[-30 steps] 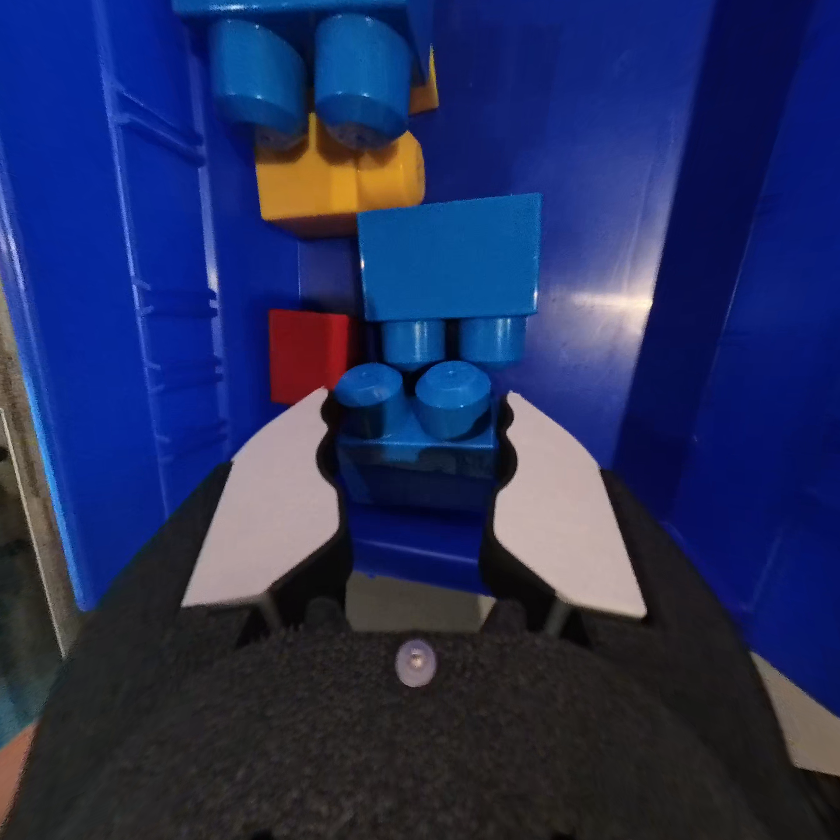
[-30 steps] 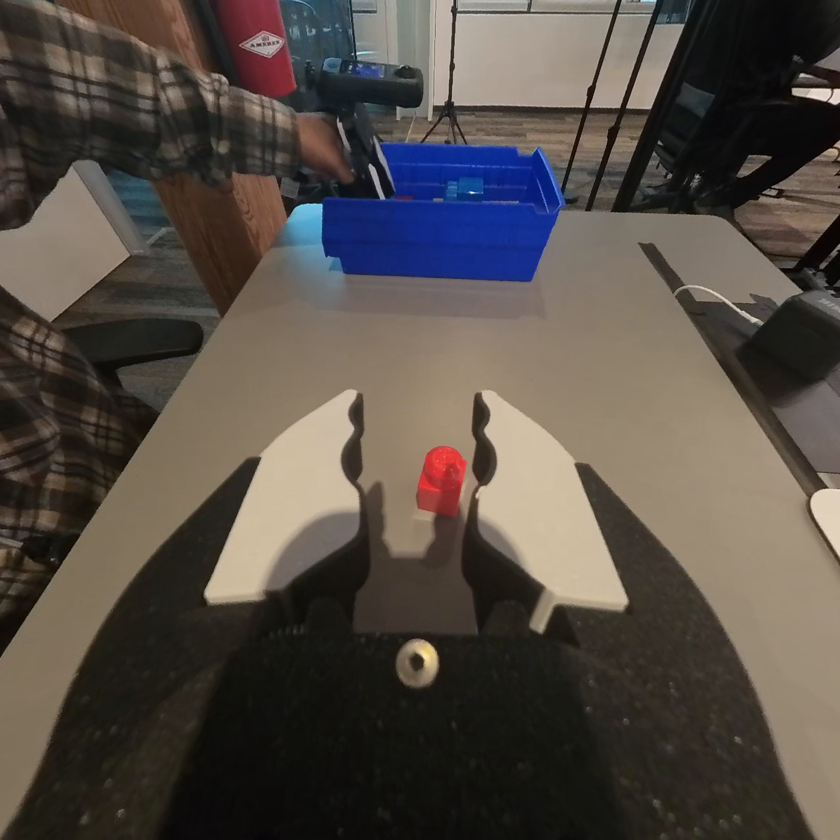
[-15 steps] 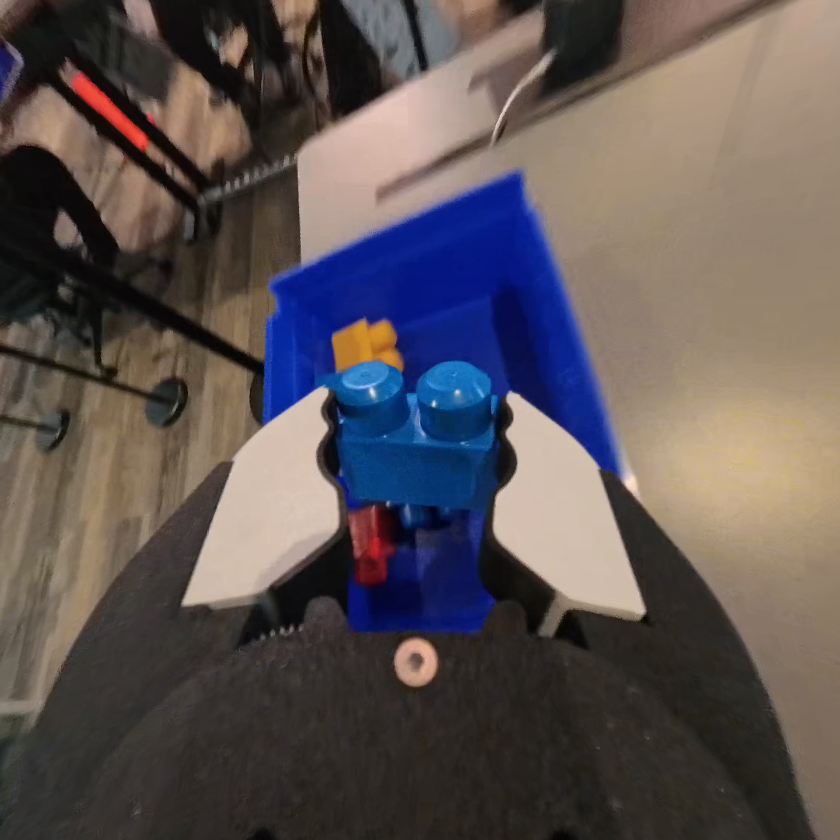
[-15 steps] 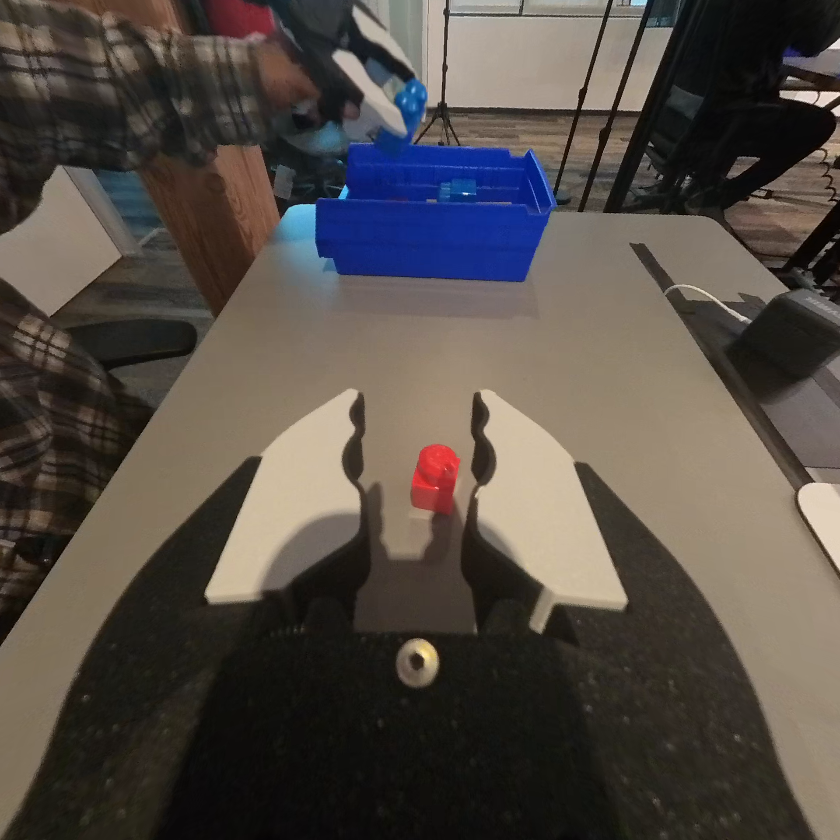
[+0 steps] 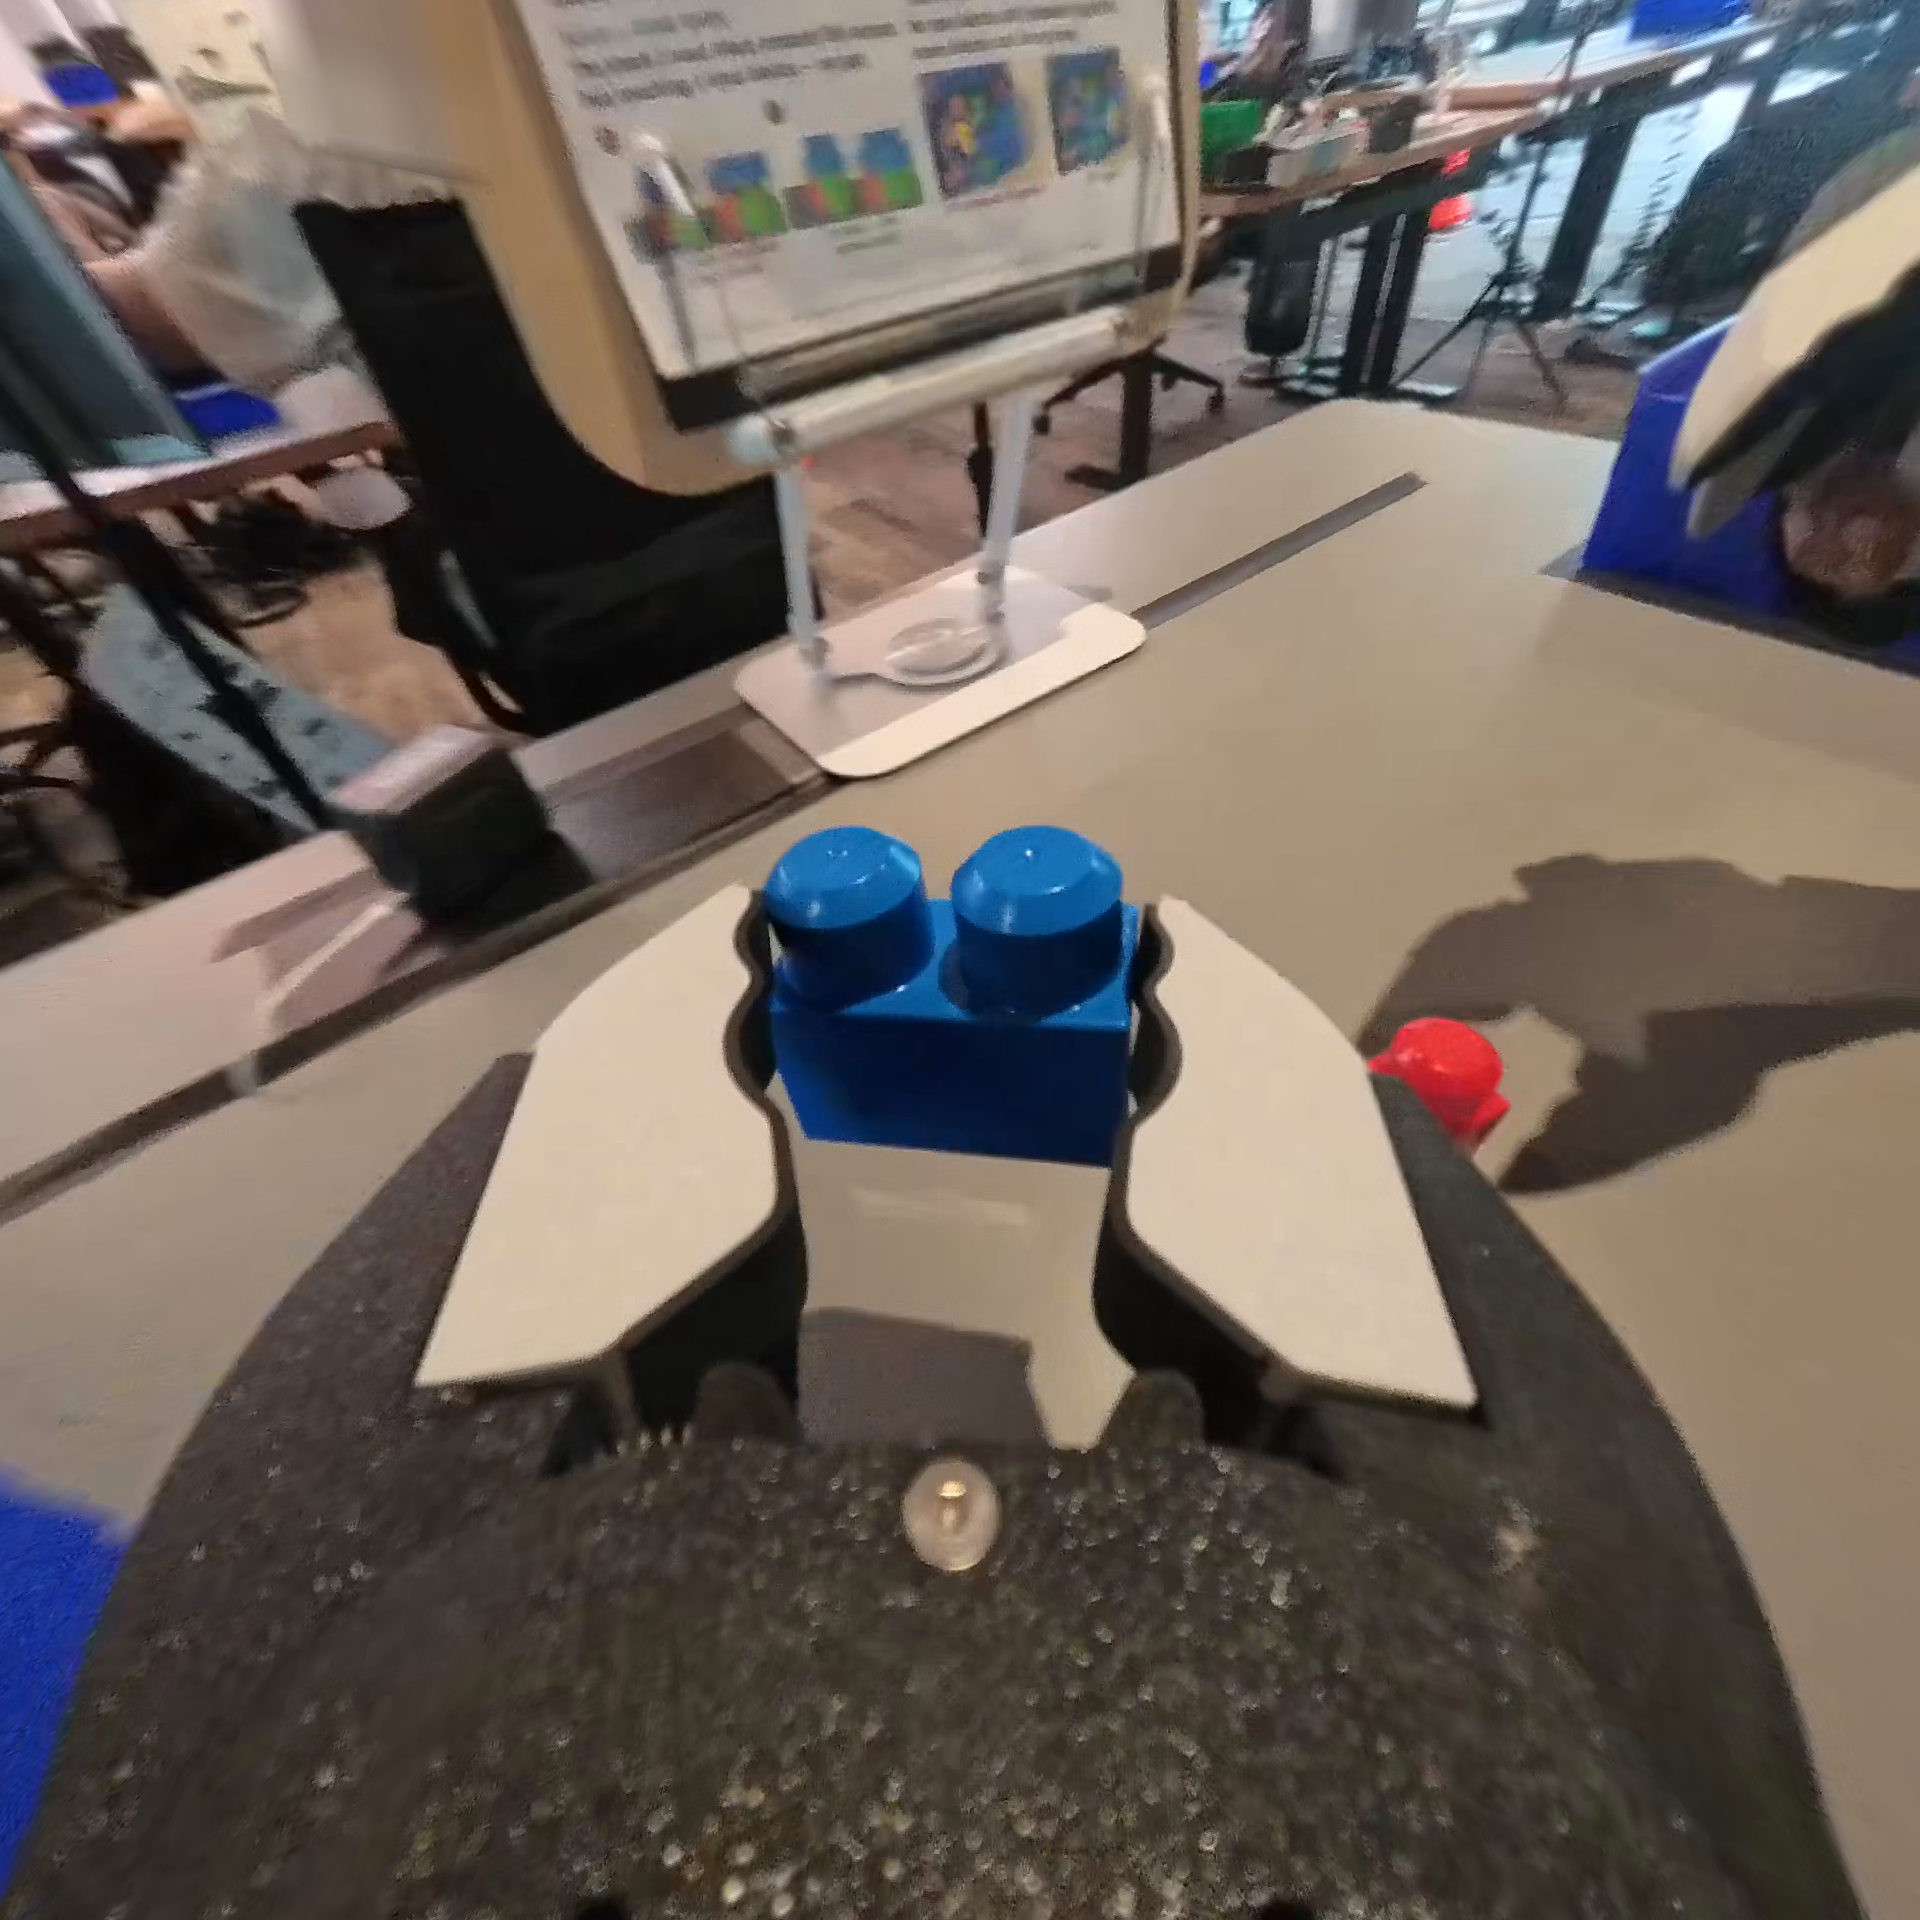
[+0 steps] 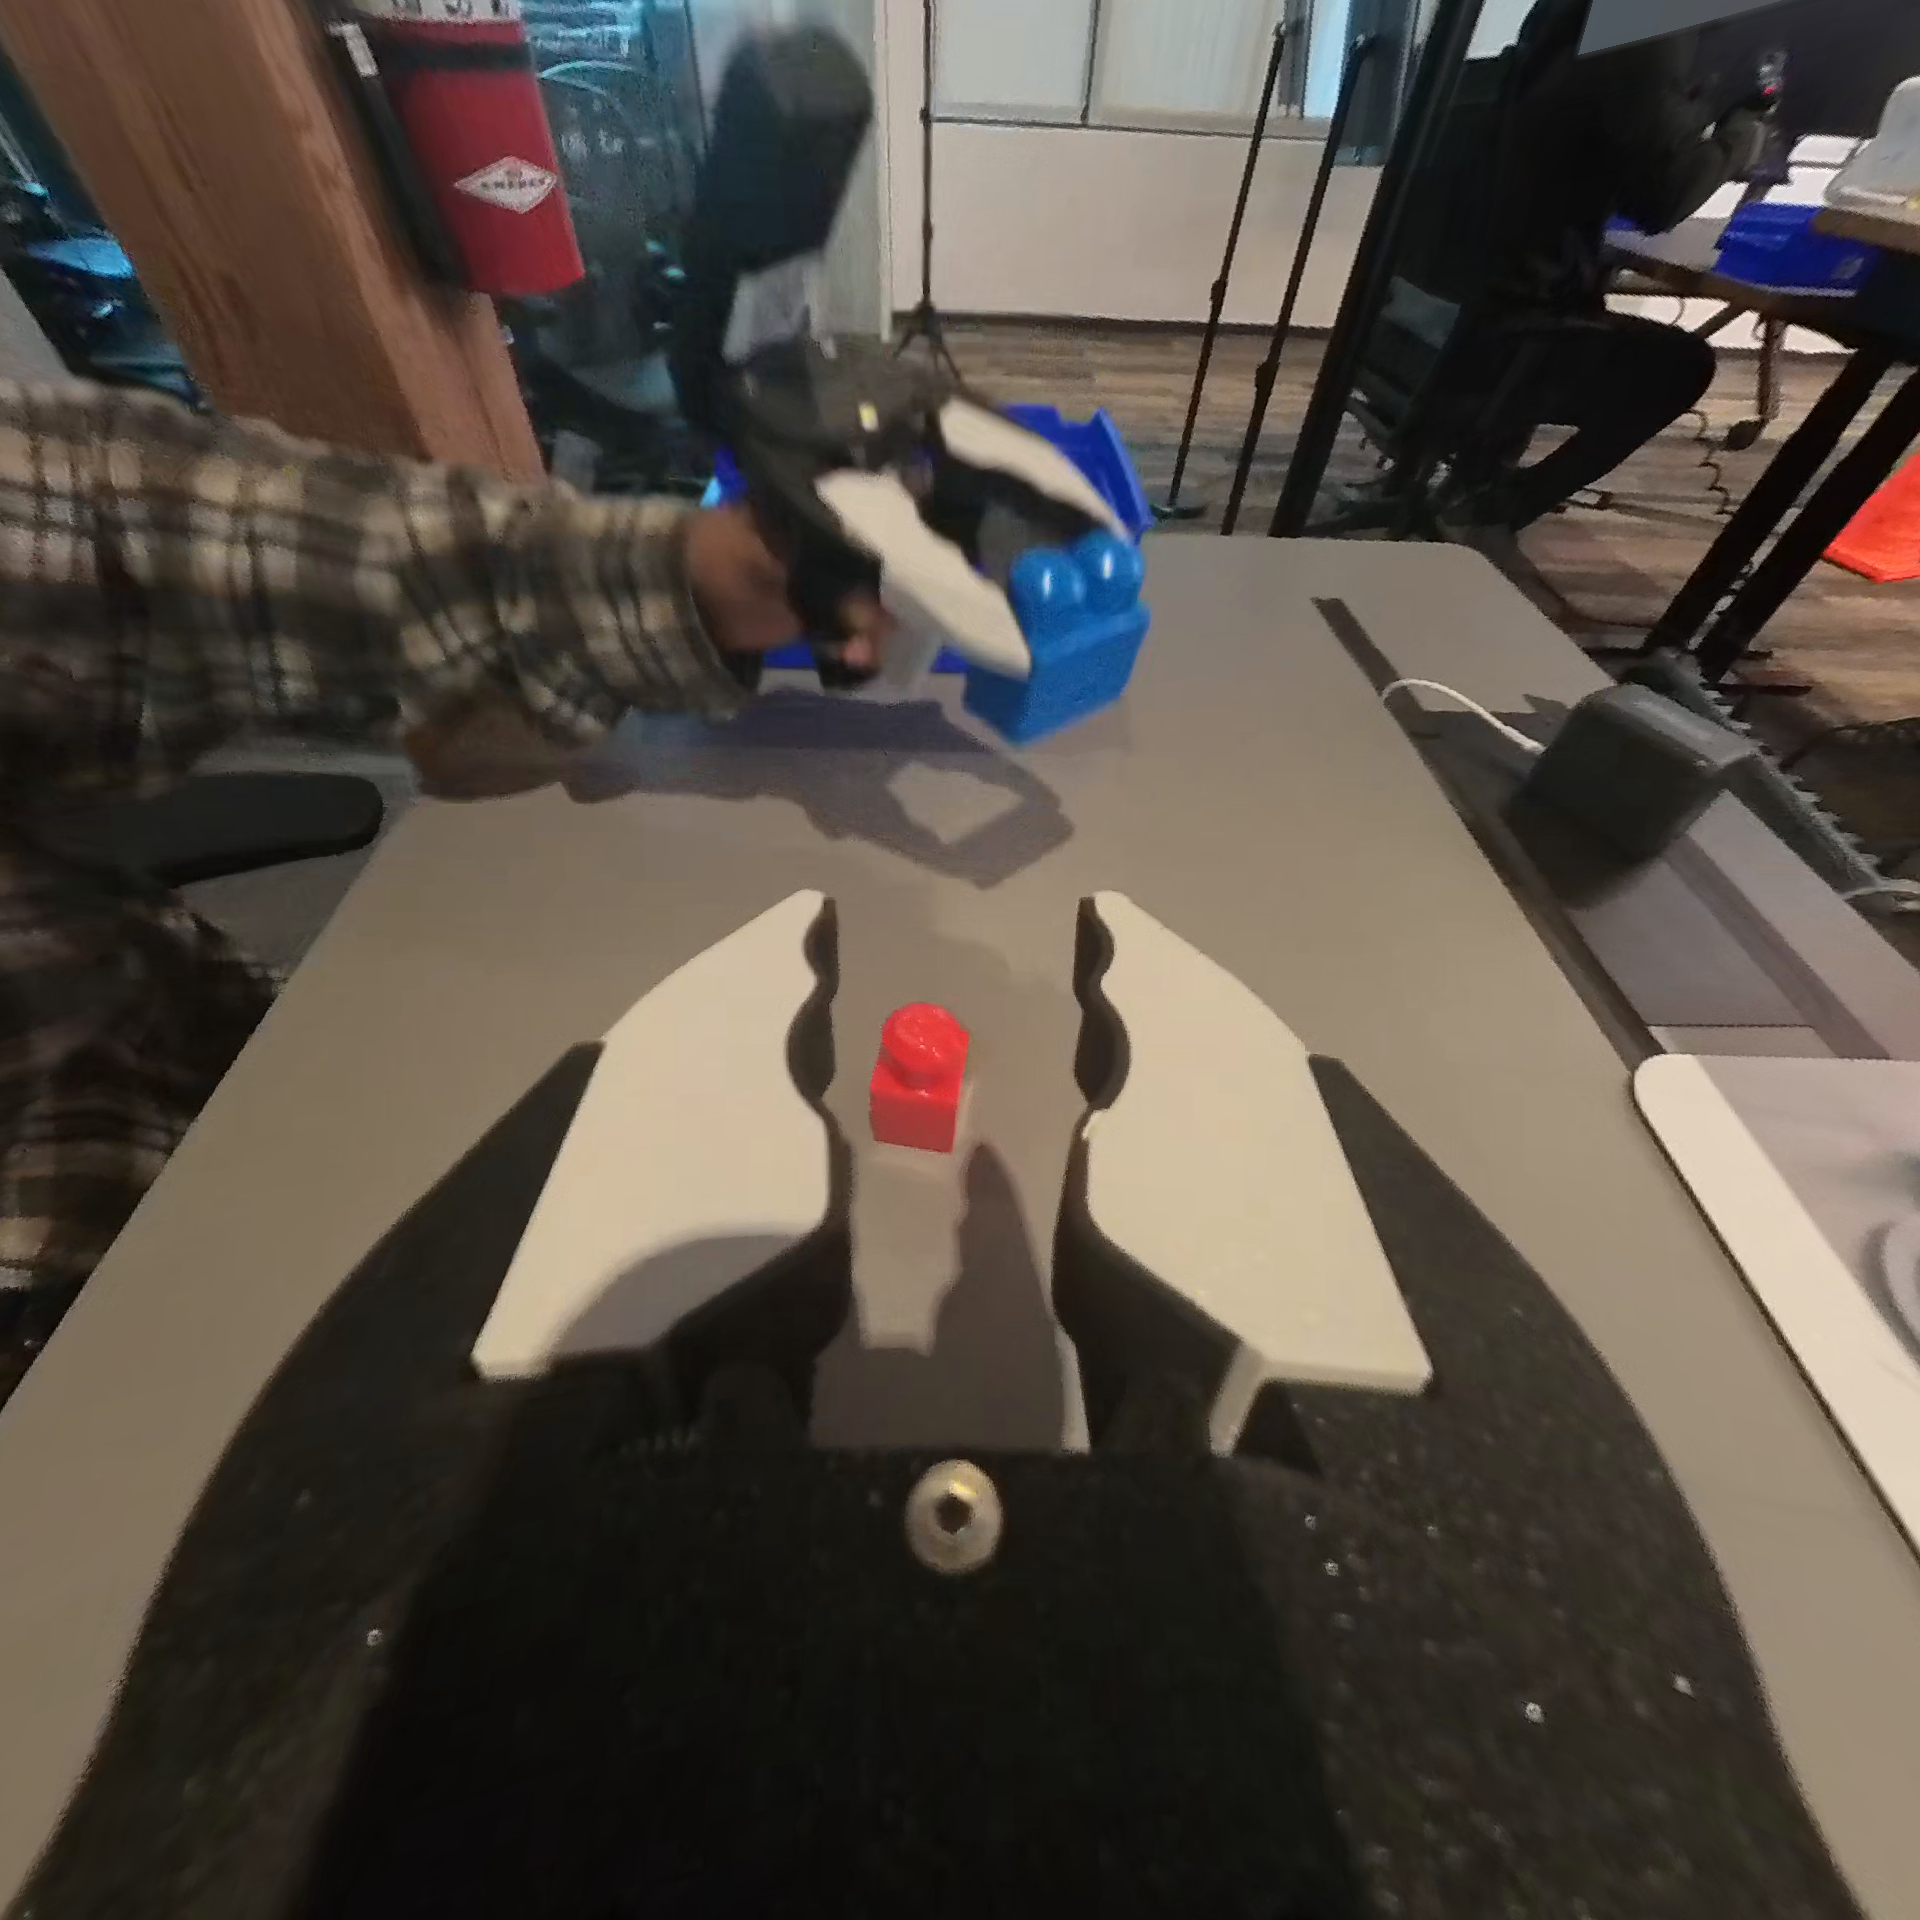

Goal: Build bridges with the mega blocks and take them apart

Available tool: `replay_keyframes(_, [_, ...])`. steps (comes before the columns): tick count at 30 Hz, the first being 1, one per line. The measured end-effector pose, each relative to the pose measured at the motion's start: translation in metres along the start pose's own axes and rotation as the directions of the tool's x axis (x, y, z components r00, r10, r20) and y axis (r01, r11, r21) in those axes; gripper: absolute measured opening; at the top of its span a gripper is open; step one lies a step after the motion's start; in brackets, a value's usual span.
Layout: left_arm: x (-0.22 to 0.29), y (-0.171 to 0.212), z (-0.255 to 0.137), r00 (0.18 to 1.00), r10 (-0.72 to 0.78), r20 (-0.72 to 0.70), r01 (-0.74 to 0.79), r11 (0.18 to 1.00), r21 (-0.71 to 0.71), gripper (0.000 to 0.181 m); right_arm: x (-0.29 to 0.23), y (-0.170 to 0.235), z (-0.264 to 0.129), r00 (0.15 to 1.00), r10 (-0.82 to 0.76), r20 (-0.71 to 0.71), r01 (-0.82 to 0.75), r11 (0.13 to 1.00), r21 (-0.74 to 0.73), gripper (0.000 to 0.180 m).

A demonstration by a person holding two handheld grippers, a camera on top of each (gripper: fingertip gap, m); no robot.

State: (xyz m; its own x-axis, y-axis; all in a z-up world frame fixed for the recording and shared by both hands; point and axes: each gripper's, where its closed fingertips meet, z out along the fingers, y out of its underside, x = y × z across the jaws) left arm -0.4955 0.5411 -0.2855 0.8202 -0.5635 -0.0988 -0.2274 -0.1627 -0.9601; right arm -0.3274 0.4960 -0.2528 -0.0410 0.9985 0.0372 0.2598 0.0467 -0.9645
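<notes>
One blue two-stud block [image 5: 951, 1023] sits clamped in my left gripper [image 5: 948, 997], held above the grey table [image 5: 1455, 790]. One red single-stud block [image 6: 918, 1081] stands upright on the table between my right gripper's [image 6: 948, 971] spread fingers, untouched. Blue bin [image 6: 1081, 462] behind, mostly hidden by my left gripper.
</notes>
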Motion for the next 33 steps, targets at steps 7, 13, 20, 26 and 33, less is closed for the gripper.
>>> replay_keyframes(7, [0.033, 0.053, 0.06, 0.985, 0.079, -0.154, -0.088, 0.995, -0.051, 0.067, 0.008, 0.0, -0.008, 1.0, 0.014, -0.019, -0.014, 1.0, 0.019, 0.041])
replay_keyframes(13, [0.04, 0.075, 0.07, 0.967, 0.09, -0.238, -0.131, 0.978, -0.161, 0.067, 0.006, 0.006, -0.003, 1.0, 0.016, -0.004, -0.016, 1.0, -0.006, 0.042])
replay_keyframes(20, [0.038, 0.086, 0.068, 0.955, 0.051, -0.291, -0.123, 0.964, -0.236, 0.067, 0.004, 0.007, -0.001, 1.0, 0.018, 0.005, -0.018, 1.0, -0.012, 0.043])
replay_keyframes(26, [0.032, 0.096, 0.058, 0.951, 0.055, -0.304, -0.154, 0.937, -0.314, 0.067, 0.003, 0.006, 0.0, 1.0, 0.015, 0.009, -0.015, 1.0, -0.011, 0.043])
replay_keyframes(33, [0.026, 0.087, 0.055, 0.962, 0.046, -0.27, -0.136, 0.936, -0.325, 0.076, 0.0, 0.006, 0.001, 1.0, 0.001, 0.018, -0.001, 1.0, -0.015, 0.047])
